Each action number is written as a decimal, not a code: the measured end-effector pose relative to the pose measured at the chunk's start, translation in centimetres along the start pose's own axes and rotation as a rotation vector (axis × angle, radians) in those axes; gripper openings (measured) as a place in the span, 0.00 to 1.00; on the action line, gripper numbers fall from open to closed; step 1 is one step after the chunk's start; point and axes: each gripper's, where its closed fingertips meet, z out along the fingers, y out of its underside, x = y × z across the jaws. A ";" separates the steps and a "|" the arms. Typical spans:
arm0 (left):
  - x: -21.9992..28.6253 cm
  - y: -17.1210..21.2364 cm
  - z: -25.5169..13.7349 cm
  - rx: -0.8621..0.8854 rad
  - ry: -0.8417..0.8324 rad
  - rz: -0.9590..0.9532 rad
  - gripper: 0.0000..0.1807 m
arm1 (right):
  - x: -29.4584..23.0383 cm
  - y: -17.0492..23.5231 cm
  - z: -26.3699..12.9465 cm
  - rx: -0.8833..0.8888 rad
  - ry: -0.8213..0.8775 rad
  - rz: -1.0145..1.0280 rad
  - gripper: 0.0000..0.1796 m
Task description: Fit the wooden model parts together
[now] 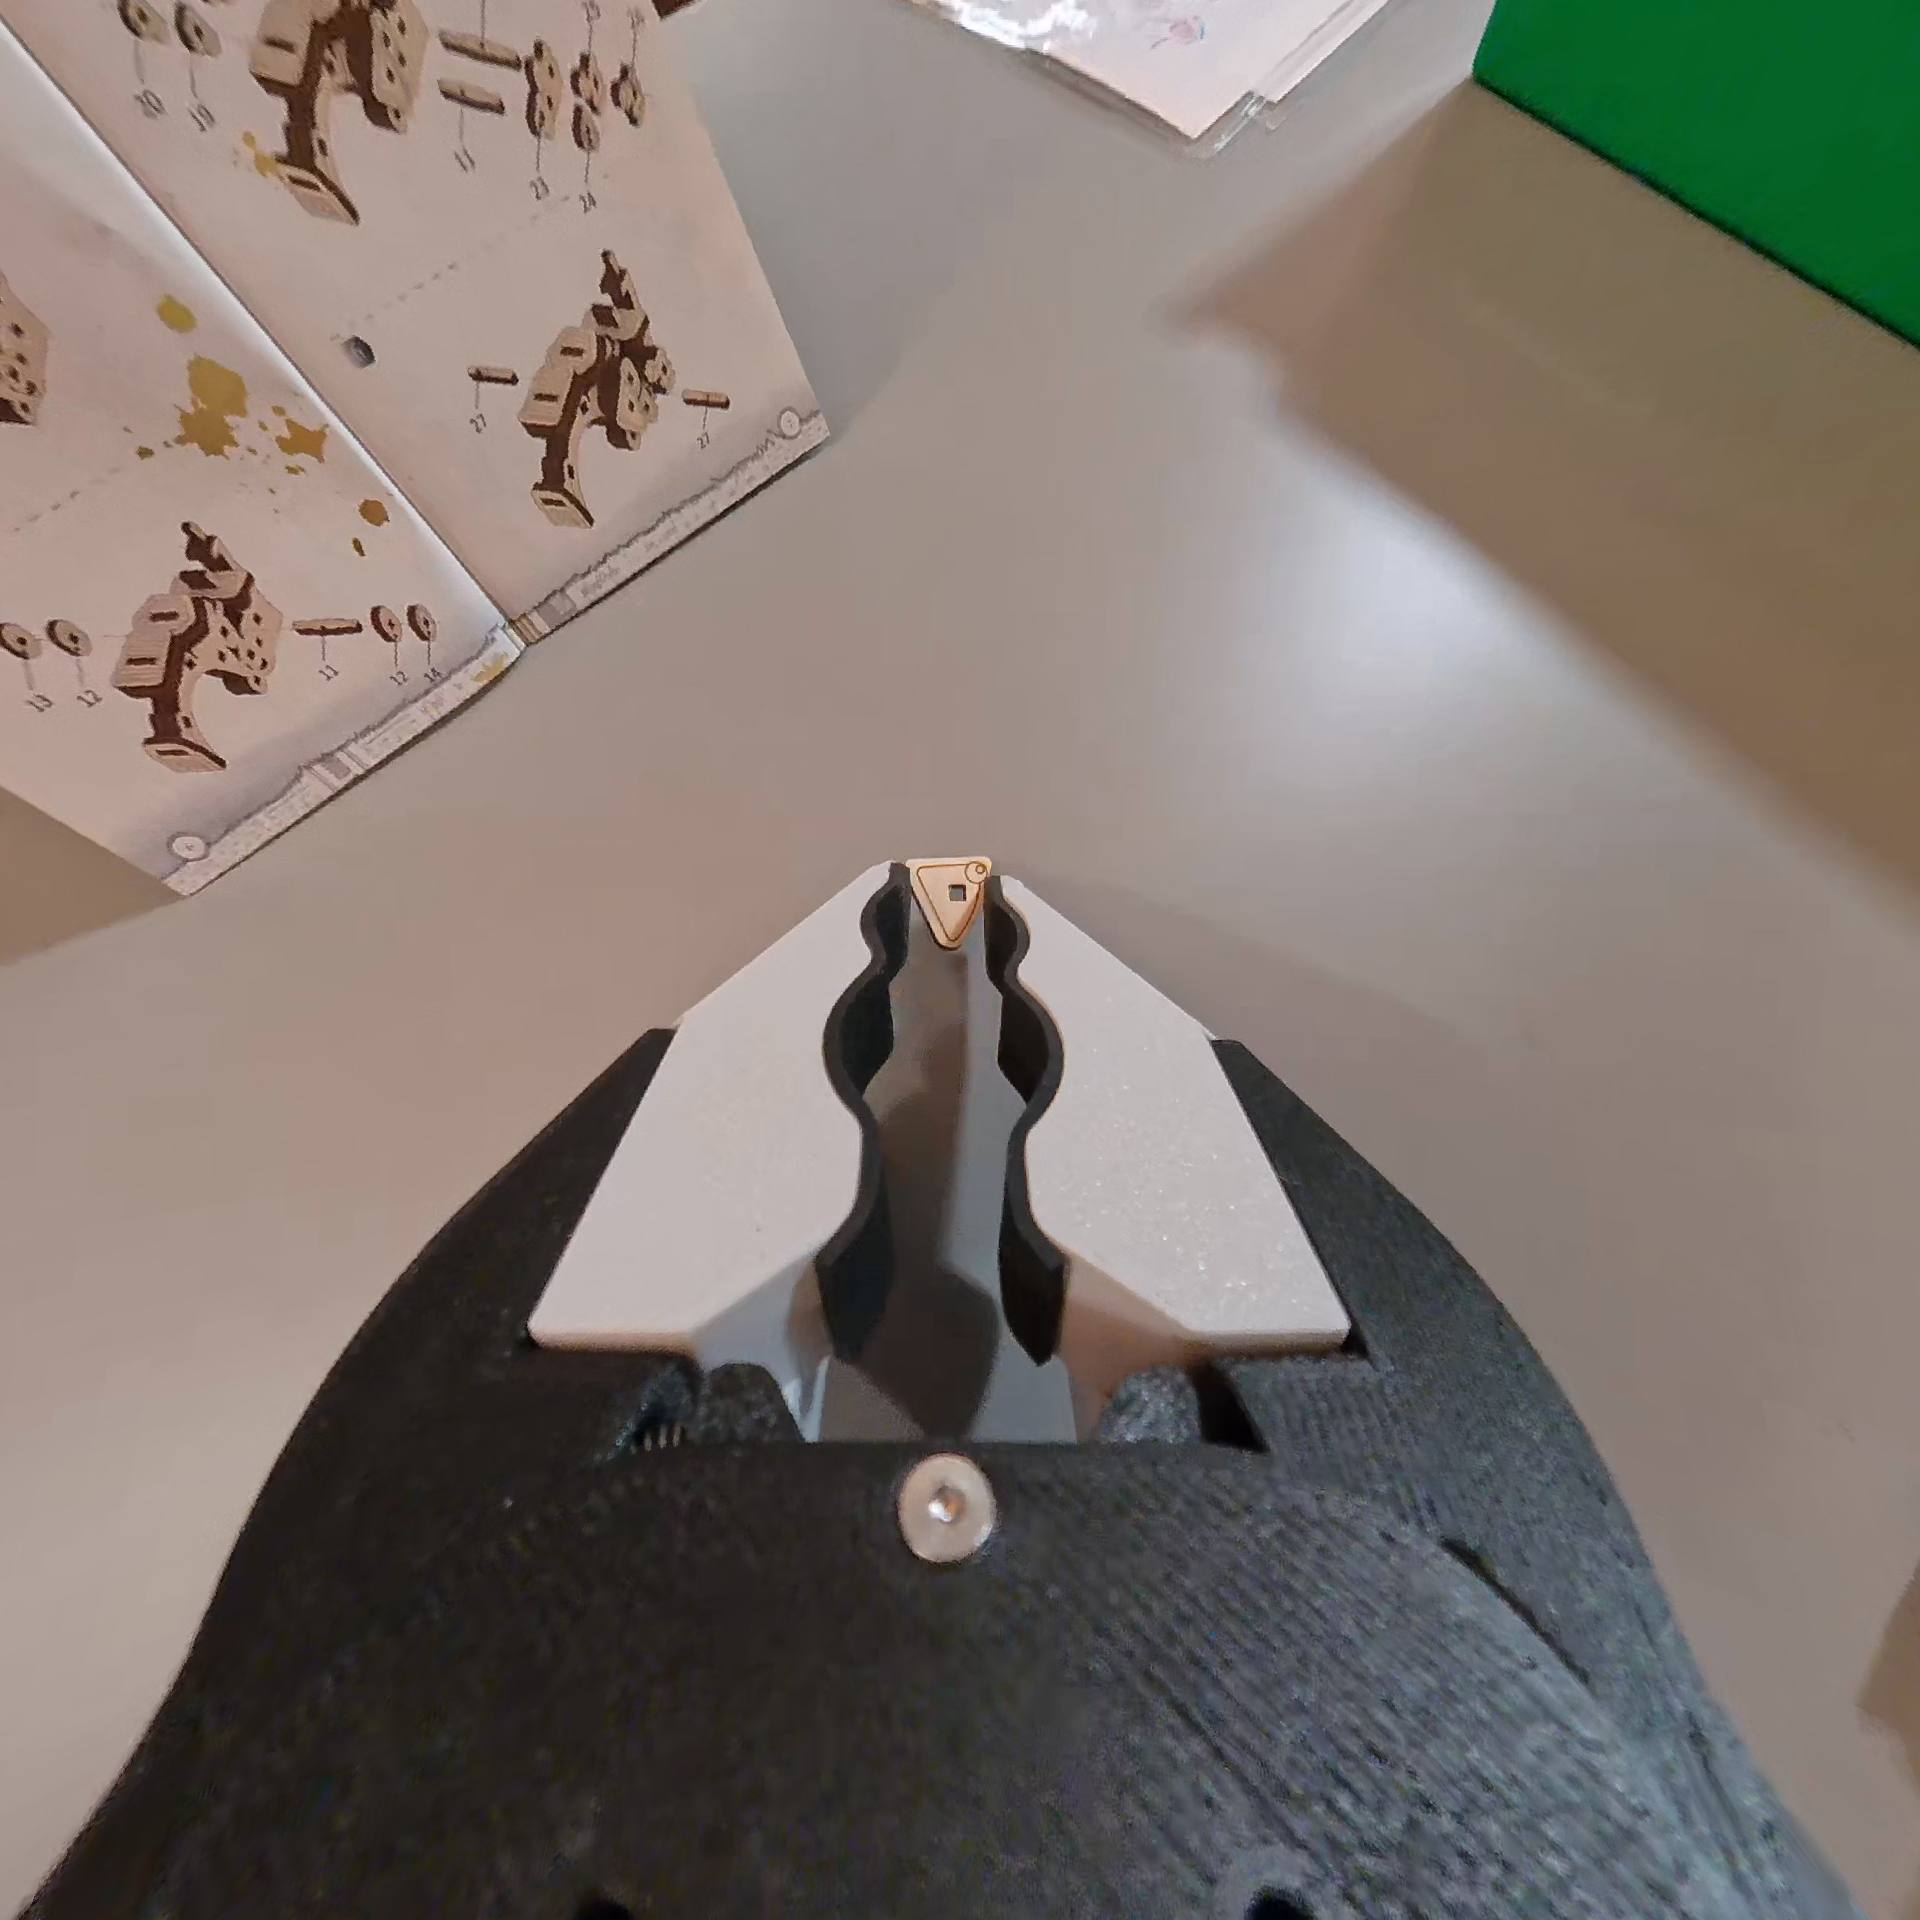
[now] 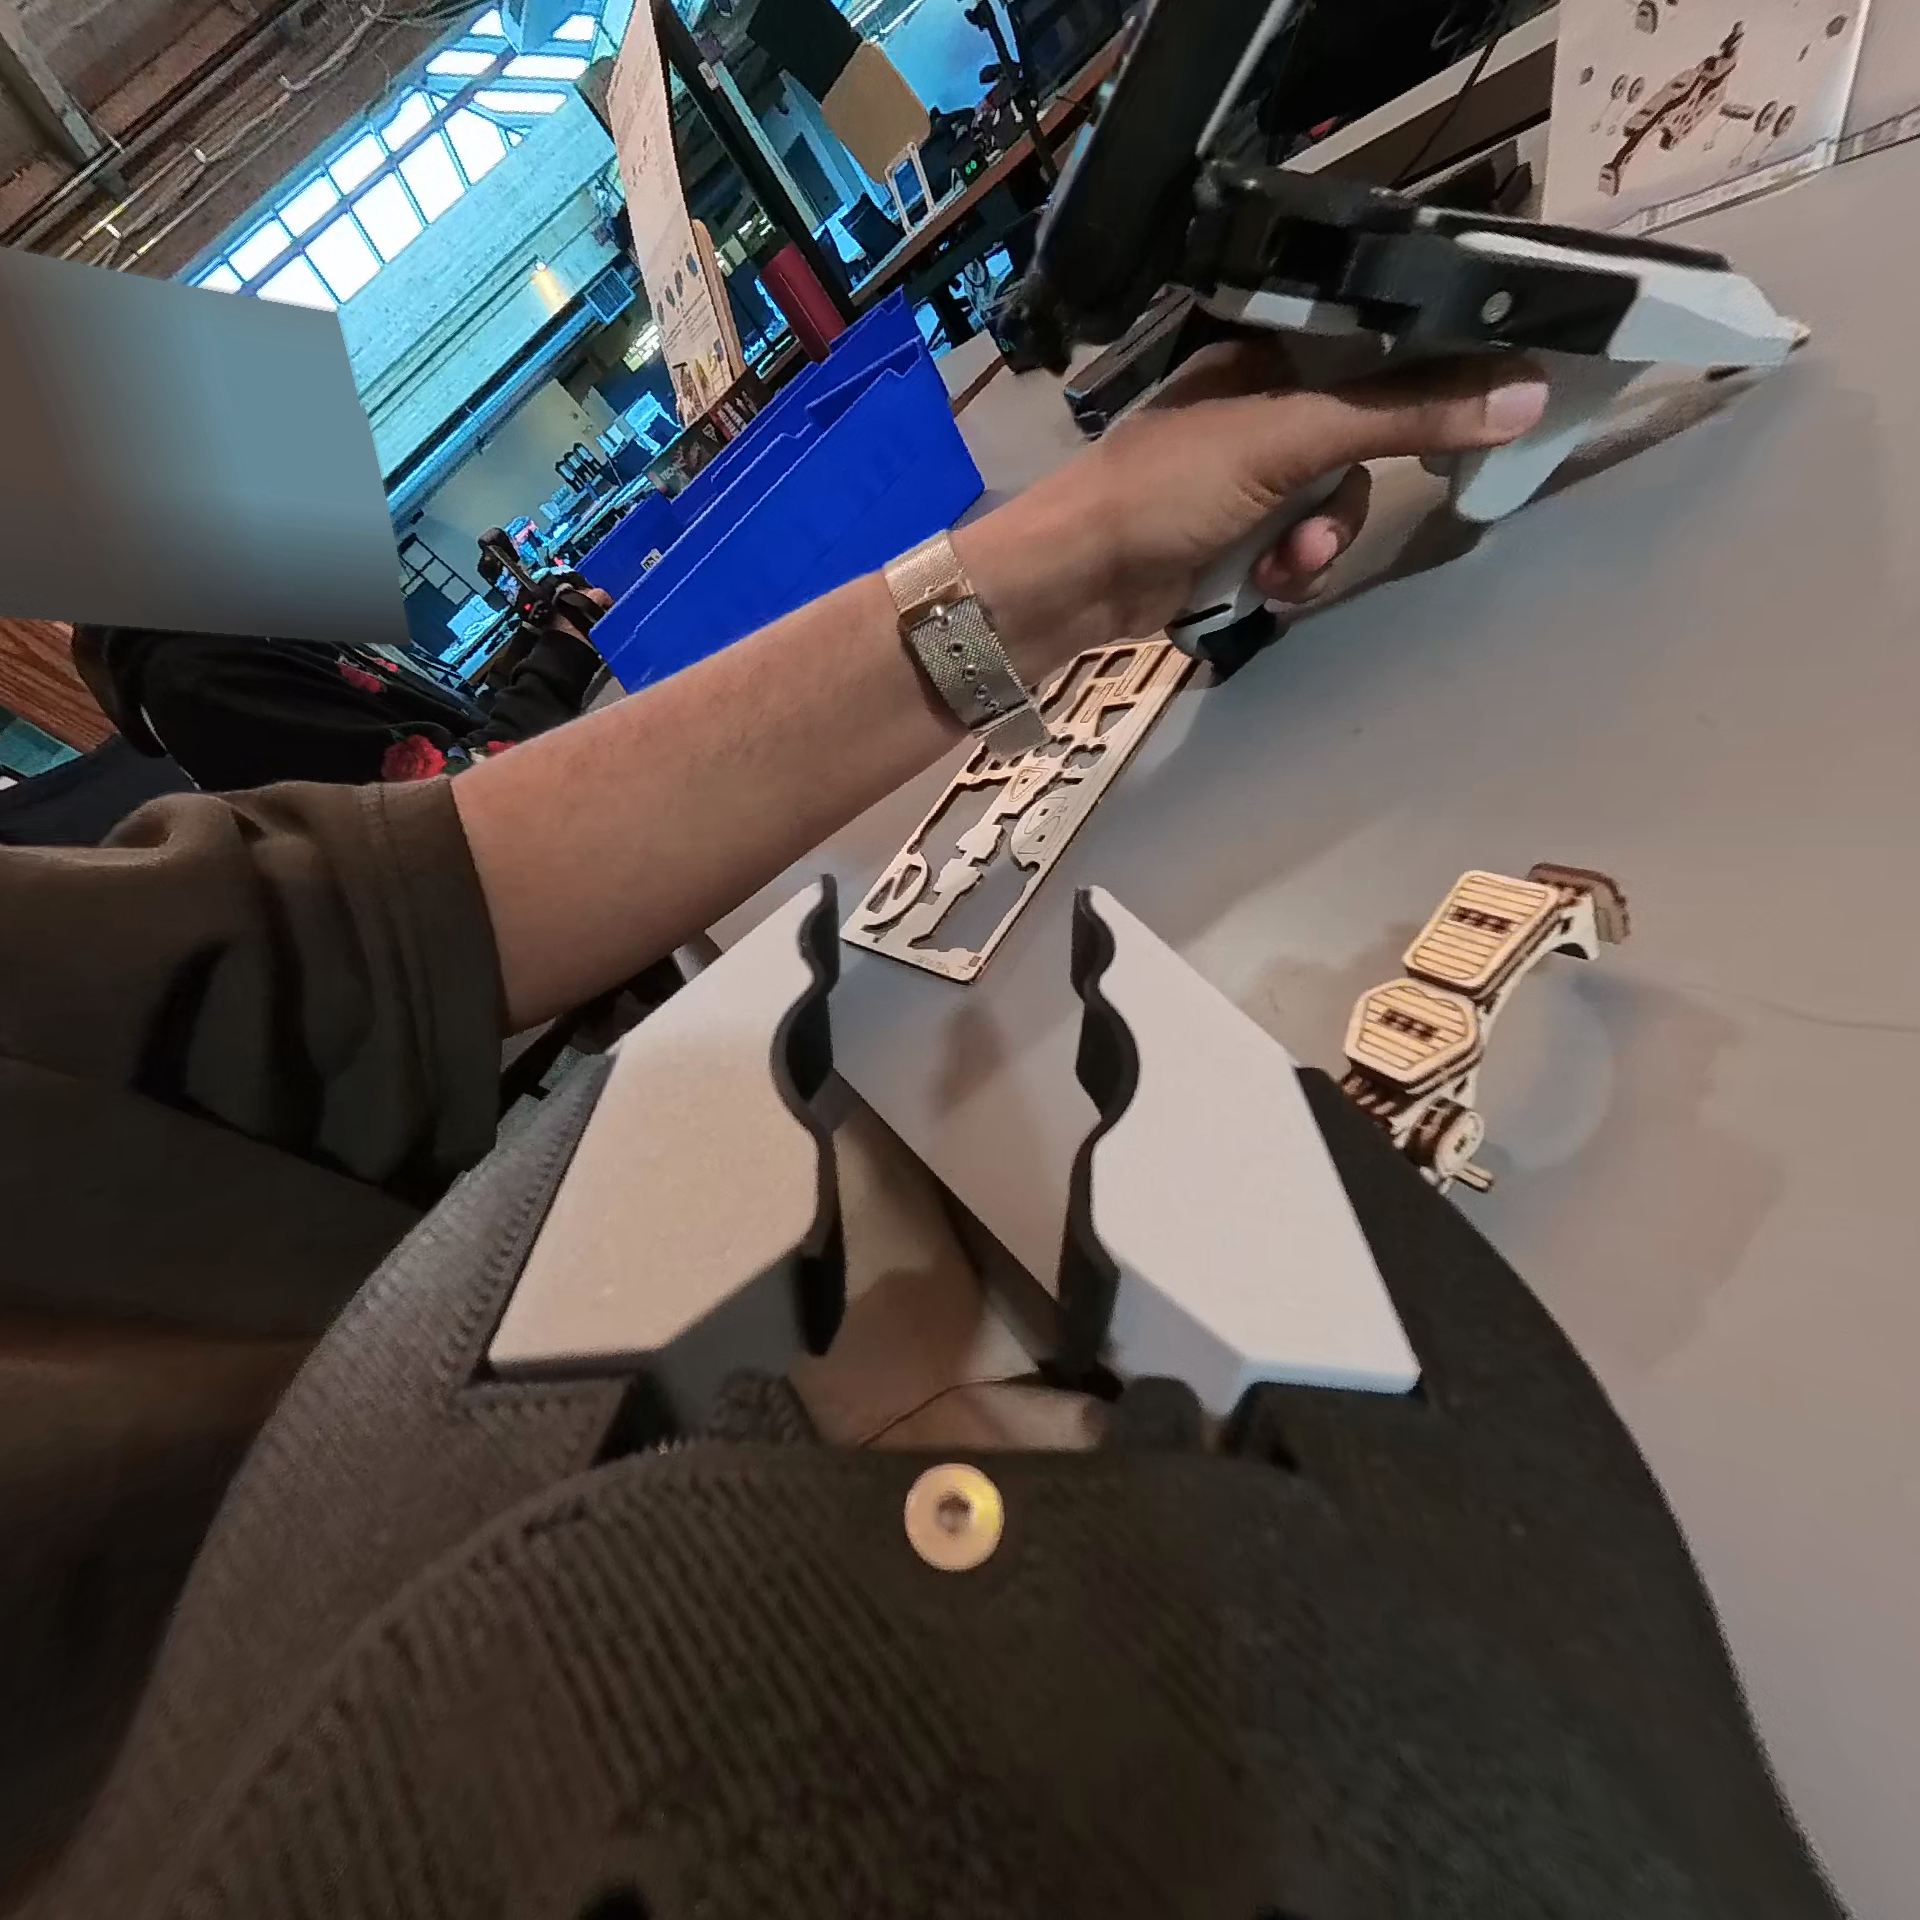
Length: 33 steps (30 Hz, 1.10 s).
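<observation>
My left gripper (image 1: 948, 883) is shut on a small triangular wooden part (image 1: 949, 899) with a square hole, pinched at the fingertips above the grey table. The same gripper shows in the right wrist view (image 2: 1792, 338), held in a person's hand, high over the table. My right gripper (image 2: 951, 914) is open and empty, near the table's front. A partly built wooden model (image 2: 1455, 1008) with two slatted pads lies on the table to its right. A flat wooden parts sheet (image 2: 997, 842) with cut-outs lies ahead, under the person's wrist.
An open instruction booklet (image 1: 343, 416) lies at the far left of the table; it also shows in the right wrist view (image 2: 1704, 104). A clear plastic sleeve (image 1: 1164, 62) lies at the back. Blue bins (image 2: 790, 499) stand at the table's far side. A green surface (image 1: 1714, 135) borders the right. About 25 cm separates my left fingertips from my right.
</observation>
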 end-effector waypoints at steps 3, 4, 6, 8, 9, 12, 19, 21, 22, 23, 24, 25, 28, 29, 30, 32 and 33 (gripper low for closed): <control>1.5 0.2 -2.0 0.045 0.028 0.010 0.07 | 0.1 -0.1 0.0 0.001 0.011 -0.015 0.24; 2.3 0.5 -3.2 0.066 0.043 0.018 0.07 | 0.2 -0.1 0.0 0.000 0.015 -0.024 0.24; 4.1 1.4 -6.1 0.114 0.068 0.039 0.07 | 0.2 -0.1 0.0 -0.005 0.025 -0.051 0.24; 5.5 2.9 -9.4 0.159 0.078 0.076 0.07 | 0.0 0.1 0.0 -0.013 0.032 -0.084 0.24; 5.9 3.7 -11.0 0.175 0.073 0.096 0.07 | -0.1 0.1 0.1 -0.017 0.033 -0.101 0.24; 6.3 6.2 -15.2 0.194 0.024 0.139 0.07 | -0.6 0.5 0.3 -0.037 0.030 -0.156 0.23; 7.0 9.8 -20.8 0.291 0.020 0.016 0.07 | -1.9 1.5 2.2 -0.102 0.015 -0.331 0.22; 7.3 10.2 -21.2 0.320 0.028 0.007 0.07 | -2.3 1.2 3.1 -0.119 0.019 -0.383 0.21; 7.5 10.4 -21.3 0.327 0.030 0.006 0.07 | -2.7 0.6 3.5 -0.116 0.017 -0.408 0.19; 7.9 10.6 -21.3 0.326 0.039 0.016 0.07 | -3.1 -0.3 3.7 -0.098 0.020 -0.434 0.18; 8.4 10.8 -21.3 0.324 0.037 0.041 0.07 | -3.5 -1.6 3.9 -0.069 0.030 -0.461 0.18; 8.7 10.7 -21.5 0.331 0.021 0.076 0.07 | -3.8 -2.8 4.0 -0.041 0.039 -0.483 0.17; 10.4 10.0 -22.3 0.395 0.015 0.194 0.06 | -4.0 -4.2 4.5 -0.039 0.045 -0.509 0.16; 11.4 9.7 -22.6 0.425 0.039 0.234 0.06 | -3.9 -3.9 4.4 -0.044 0.038 -0.529 0.16; 12.3 9.5 -22.9 0.454 0.060 0.273 0.06 | -3.8 -3.5 4.0 -0.032 0.030 -0.559 0.15; 13.0 9.2 -23.2 0.495 0.035 0.334 0.07 | -3.5 -2.9 2.8 0.004 0.032 -0.598 0.12; 13.3 9.0 -23.4 0.511 0.029 0.358 0.07 | -3.6 -2.9 2.2 0.021 0.022 -0.599 0.10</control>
